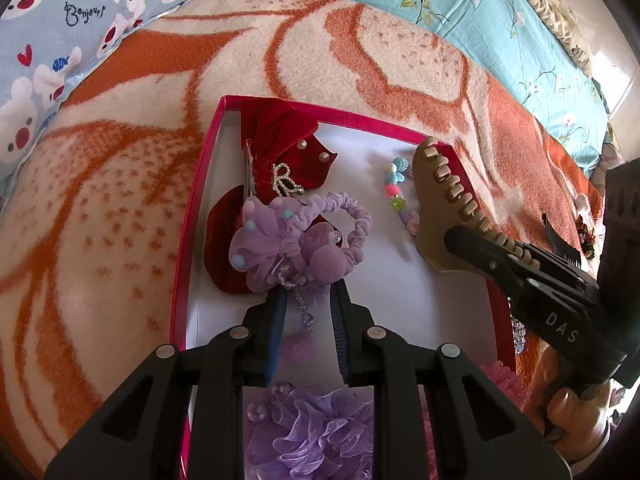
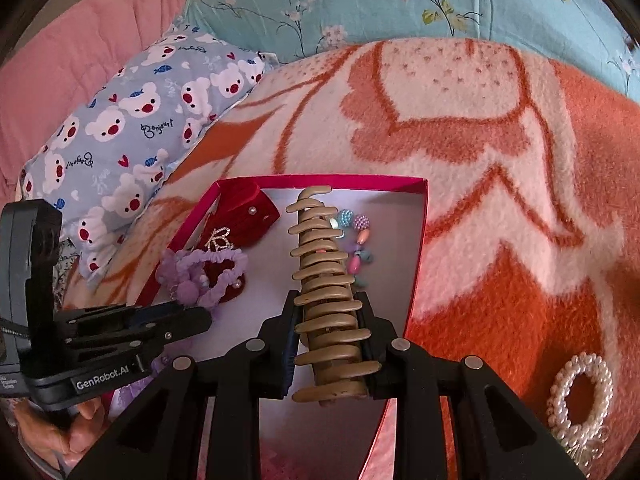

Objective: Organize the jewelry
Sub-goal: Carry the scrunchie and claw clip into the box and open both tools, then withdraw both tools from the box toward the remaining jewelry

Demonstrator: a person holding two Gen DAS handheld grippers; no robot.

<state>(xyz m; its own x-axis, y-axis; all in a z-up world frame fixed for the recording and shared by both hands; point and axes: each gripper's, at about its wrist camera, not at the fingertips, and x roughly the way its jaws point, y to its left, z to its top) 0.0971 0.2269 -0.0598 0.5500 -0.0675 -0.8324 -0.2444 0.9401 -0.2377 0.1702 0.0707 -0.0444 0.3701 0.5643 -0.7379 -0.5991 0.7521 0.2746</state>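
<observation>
A pink-walled box (image 1: pixel 192 216) with a white floor lies on a blanket. It holds a red velvet bow (image 1: pixel 280 148), a purple scrunchie with a flower (image 1: pixel 280 236) and a beaded bracelet (image 1: pixel 394 184). My left gripper (image 1: pixel 306 304) is open and empty just behind the scrunchie's dangling beads. My right gripper (image 2: pixel 330 320) is shut on a long tan hair claw (image 2: pixel 324 280) and holds it over the box (image 2: pixel 416 240), above the bracelet (image 2: pixel 358 240). The claw also shows in the left wrist view (image 1: pixel 436 200).
An orange and cream blanket (image 1: pixel 120 200) covers the bed. A pearl ring clip (image 2: pixel 580 400) lies on it right of the box; a black comb clip (image 1: pixel 560 240) lies there too. Purple (image 1: pixel 308 432) and pink (image 1: pixel 500 380) hair flowers sit in the box's near end. A bear-print pillow (image 2: pixel 120 140) lies far left.
</observation>
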